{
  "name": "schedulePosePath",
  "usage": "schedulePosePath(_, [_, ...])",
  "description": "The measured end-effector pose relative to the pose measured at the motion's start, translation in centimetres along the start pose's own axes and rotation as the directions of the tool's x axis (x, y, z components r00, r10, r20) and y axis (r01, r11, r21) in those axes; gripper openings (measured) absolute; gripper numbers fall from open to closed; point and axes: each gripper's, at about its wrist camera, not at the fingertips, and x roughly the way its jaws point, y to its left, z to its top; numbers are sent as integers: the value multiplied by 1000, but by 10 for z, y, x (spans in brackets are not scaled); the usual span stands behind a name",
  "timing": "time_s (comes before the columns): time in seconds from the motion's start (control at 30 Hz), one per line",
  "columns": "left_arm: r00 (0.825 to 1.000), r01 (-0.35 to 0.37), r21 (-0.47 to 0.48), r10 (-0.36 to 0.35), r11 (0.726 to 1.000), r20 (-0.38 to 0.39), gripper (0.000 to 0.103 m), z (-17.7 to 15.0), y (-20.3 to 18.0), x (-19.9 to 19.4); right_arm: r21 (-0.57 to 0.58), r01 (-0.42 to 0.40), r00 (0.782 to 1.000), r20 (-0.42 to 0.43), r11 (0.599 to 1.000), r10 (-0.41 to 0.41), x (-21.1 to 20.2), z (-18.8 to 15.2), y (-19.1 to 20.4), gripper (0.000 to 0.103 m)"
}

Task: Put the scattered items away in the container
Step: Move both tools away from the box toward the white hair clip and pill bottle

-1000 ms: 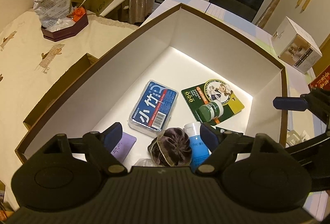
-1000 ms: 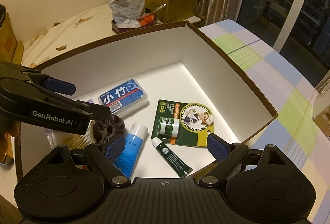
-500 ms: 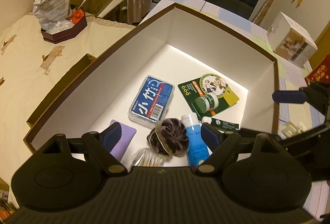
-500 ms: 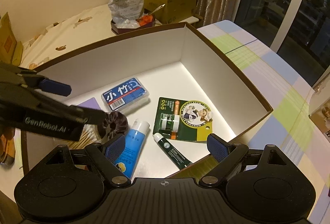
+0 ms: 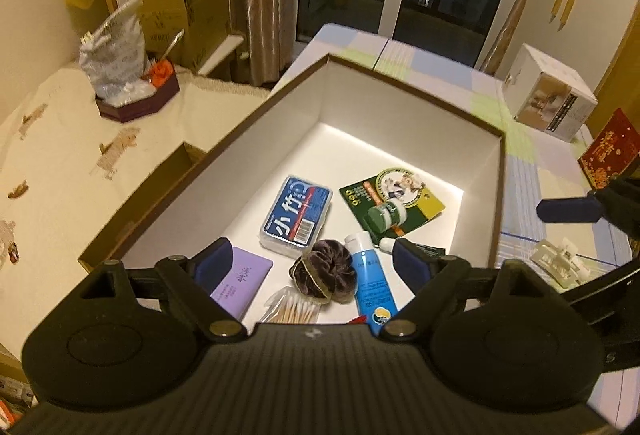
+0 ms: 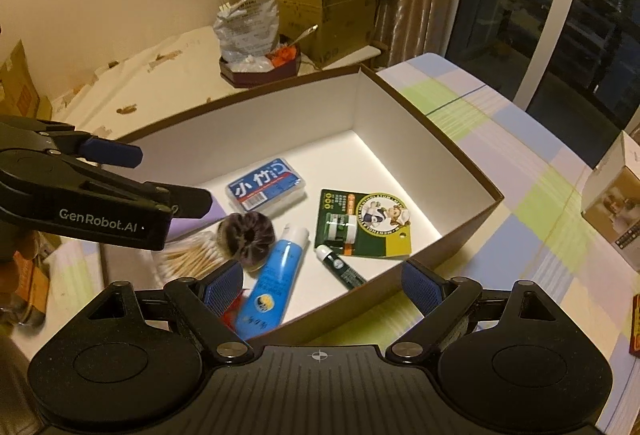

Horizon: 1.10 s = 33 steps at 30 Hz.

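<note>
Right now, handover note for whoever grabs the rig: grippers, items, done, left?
Left gripper: open, empty, above the box's near end.
Right gripper: open, empty, at the box's near rim.
In the box: blue case, green blister card, blue tube, dark tube, scrunchie, cotton swabs, purple card.
Done: those seven are in.
Left: a white clip lies on the tablecloth right of the box; probably next.
</note>
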Motion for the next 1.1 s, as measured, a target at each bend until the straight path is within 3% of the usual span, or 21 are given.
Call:
schedulePosePath(0.23, [999, -34, 7, 34, 999, 27, 89, -17, -5, -32, 27, -8, 1000, 15, 1000, 7, -29, -18, 13, 91])
schedulePosePath(0.57, [999, -9, 9, 9, 1000, 54, 89, -55, -23, -82, 86, -9, 998, 66, 996, 3, -81, -55, 19, 91])
schedulePosePath(0.83, [998, 5, 118, -13, 993, 68, 89, -80, -71, -107, 146, 18, 997, 73, 989, -29, -119, -104, 6, 91])
schedulePosePath(1.1, [998, 45, 241, -55, 969, 34, 90, -106, -120, -106, 264, 63, 996, 51, 962, -79, -145, -162, -24, 91])
